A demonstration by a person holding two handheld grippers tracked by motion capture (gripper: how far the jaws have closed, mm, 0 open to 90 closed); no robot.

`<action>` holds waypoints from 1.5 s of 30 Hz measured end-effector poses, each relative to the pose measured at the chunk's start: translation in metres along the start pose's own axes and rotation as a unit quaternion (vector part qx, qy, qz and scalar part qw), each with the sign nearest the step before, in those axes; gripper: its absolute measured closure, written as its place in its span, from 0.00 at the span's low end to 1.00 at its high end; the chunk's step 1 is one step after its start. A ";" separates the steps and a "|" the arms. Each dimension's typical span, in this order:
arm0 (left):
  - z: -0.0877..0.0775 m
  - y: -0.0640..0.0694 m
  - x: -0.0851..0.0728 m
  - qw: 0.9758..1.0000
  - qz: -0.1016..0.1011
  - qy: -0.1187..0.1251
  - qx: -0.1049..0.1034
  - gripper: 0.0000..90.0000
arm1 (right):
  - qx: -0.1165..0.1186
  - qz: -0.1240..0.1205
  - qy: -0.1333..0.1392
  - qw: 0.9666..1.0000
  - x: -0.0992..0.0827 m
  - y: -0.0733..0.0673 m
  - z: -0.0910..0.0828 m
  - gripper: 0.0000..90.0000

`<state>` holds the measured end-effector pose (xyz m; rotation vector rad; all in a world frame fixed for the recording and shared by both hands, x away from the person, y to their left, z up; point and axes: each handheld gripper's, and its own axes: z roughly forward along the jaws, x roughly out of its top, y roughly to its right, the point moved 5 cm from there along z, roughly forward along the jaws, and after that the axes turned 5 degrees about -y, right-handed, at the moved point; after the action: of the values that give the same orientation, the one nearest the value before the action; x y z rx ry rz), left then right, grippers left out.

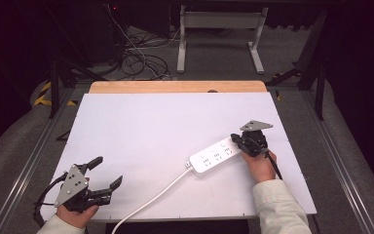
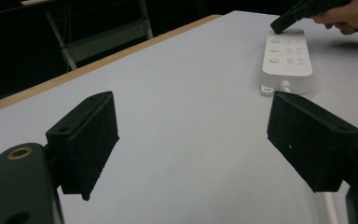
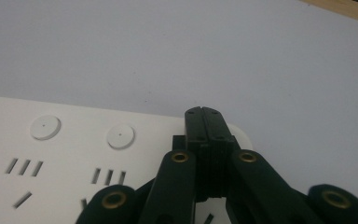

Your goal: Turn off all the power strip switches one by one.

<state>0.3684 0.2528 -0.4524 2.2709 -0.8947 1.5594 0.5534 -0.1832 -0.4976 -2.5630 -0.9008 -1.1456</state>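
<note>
high view: the power strip (image 1: 215,156) lies at the tip of the right gripper (image 1: 238,139).
left gripper view: the left gripper (image 2: 193,140) is apart, empty, strip well ahead.
right gripper view: jaws together on its far end. likely light, rigid, smooth; grip across its narrow sides.

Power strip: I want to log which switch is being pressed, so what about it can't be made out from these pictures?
- Switch under the right gripper: the shut jaws cover the far end of the power strip in the right gripper view.
- Switch state, on or off: too small in the high view.
- Where the white cord ends: cut off by the bottom edge of the high view.
</note>
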 end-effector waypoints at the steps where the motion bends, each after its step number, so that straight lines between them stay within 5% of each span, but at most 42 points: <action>1: 0.000 0.000 0.000 1.000 0.000 0.000 0.000 0.19 | 0.004 0.005 0.000 1.000 0.000 0.001 0.000 1.00; 25: 0.000 0.000 0.000 1.000 0.000 0.000 0.000 0.19 | 0.003 0.004 0.006 1.000 -0.002 -0.001 0.001 1.00; 32: 0.002 -0.002 0.000 1.000 0.000 -0.002 -0.001 0.19 | 0.014 0.017 0.076 0.997 0.013 -0.001 -0.029 1.00; 40: 0.002 -0.001 0.000 1.000 -0.003 -0.001 -0.002 0.19 | 0.020 -0.003 0.093 0.995 0.021 -0.010 -0.054 0.97; 45: 0.001 -0.002 0.000 1.000 -0.004 0.000 -0.001 0.19 | 0.025 -0.012 0.101 0.995 0.026 -0.016 -0.060 0.78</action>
<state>0.3705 0.2541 -0.4523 2.2702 -0.8870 1.5540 0.5203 -0.1830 -0.4391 -2.3511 -0.9020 -1.3407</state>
